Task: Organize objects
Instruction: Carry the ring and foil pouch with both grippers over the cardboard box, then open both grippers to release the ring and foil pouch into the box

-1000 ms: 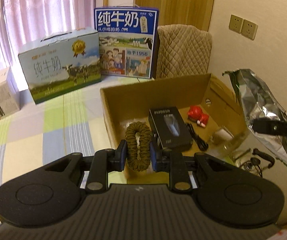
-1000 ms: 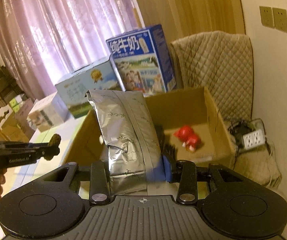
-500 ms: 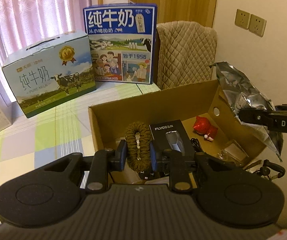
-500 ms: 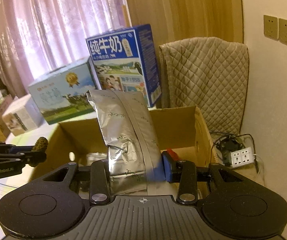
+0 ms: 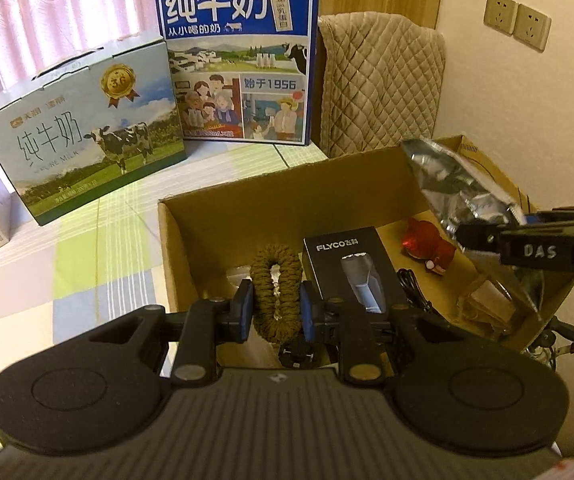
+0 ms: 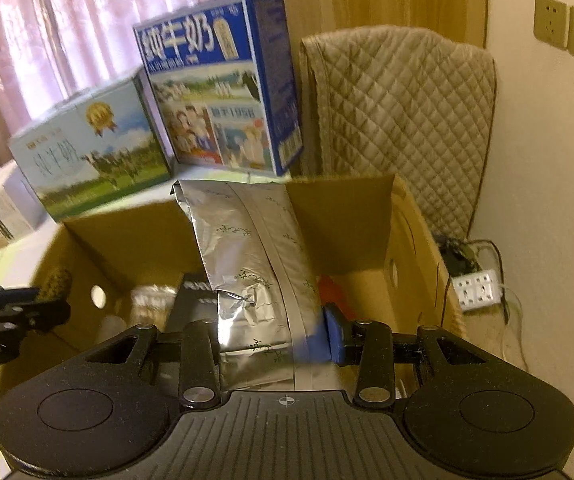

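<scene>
The left gripper (image 5: pixel 275 312) has its blue-padded fingers (image 5: pixel 244 312) pinching a braided olive-brown cord loop (image 5: pixel 275 292), held upright over the near end of the cardboard box (image 5: pixel 215 216). The right gripper (image 6: pixel 275 340) has its fingers clamped on a crinkled silver foil pouch (image 6: pixel 255 272), printed with small green sprigs, which stands up above the same box; the lettering "DAS" shows on that gripper's side in the left wrist view.

Behind the box a quilted beige cover (image 5: pixel 383 80) drapes over some furniture. Beside it stands a tall blue milk carton (image 5: pixel 239 60) reading "纯牛奶" and "始于1956", and left of that a pale landscape-printed milk carton (image 5: pixel 83 136) with a cow, a gold medal and "PURE MILK". All rest on a checked cloth (image 5: pixel 67 264) of green, grey and cream.

Inside the open brown box lie a black rectangular box marked "FLYCO" (image 5: pixel 347 268) picturing a shaver, a black cable just right of it, and a small red toy (image 5: pixel 427 244) near the far wall. A white power strip (image 6: pixel 477 290) sits on the floor by the wall, and two sockets (image 5: pixel 517 26) are set in the wall above.
</scene>
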Action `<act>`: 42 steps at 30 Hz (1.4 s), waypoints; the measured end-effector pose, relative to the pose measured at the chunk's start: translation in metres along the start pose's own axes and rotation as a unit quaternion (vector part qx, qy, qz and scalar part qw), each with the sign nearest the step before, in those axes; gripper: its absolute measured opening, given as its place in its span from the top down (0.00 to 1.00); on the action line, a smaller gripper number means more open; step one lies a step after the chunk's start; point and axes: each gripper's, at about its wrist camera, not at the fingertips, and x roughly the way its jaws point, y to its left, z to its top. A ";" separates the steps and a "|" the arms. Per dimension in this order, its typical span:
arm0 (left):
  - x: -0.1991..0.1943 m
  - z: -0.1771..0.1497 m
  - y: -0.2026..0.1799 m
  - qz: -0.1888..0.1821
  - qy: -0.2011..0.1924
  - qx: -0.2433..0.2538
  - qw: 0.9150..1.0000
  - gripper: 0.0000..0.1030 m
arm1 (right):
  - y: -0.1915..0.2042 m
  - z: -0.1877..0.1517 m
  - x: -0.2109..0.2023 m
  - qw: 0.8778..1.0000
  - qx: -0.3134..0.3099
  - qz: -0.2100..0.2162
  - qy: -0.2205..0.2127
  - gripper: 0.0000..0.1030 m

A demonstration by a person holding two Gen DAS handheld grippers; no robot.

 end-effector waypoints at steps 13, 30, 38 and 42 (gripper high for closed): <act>0.017 0.001 -0.004 0.000 0.016 0.004 1.000 0.80 | -0.009 0.001 0.015 1.000 0.029 0.001 0.009 0.46; 0.037 0.007 -0.012 0.004 0.030 0.009 0.999 0.74 | -0.017 -0.005 0.017 1.000 0.018 0.015 0.021 0.46; 0.034 0.014 -0.017 0.012 0.011 0.015 1.000 0.37 | -0.021 -0.007 0.006 0.999 0.013 0.030 0.010 0.44; 0.025 0.016 -0.017 0.026 0.000 0.016 1.000 0.17 | -0.023 -0.013 -0.006 0.999 0.007 0.042 -0.002 0.40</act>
